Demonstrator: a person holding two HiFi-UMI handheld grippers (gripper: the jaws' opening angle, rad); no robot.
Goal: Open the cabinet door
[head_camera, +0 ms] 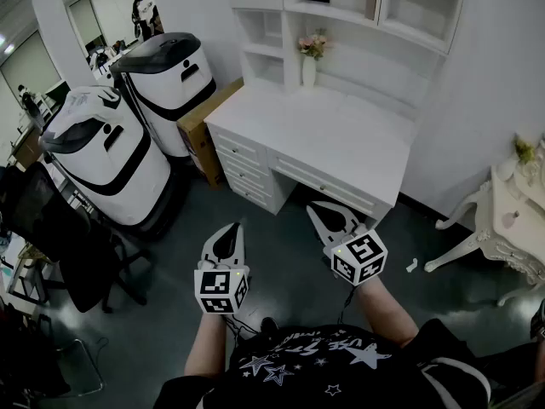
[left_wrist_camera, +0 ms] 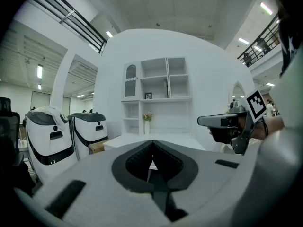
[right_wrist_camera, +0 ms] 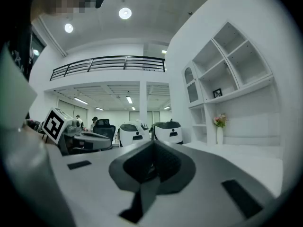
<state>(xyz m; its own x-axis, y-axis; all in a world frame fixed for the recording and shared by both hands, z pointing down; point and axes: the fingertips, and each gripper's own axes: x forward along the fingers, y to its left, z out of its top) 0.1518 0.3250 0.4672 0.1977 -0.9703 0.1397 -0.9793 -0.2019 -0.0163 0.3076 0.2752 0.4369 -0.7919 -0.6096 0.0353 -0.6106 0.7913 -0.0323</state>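
left gripper (head_camera: 232, 228) closed, right gripper (head_camera: 318, 210) closed

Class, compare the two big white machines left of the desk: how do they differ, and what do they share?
Measured from the desk, the nearer machine has a dark grey top; the farther machine has a mostly white one. The nearer machine stands next to the brown box; the farther machine stands by the black chair. Both have rounded white bodies with a sweeping black band.

White desk (head_camera: 341, 139), flower vase (head_camera: 308, 70) at its back edge
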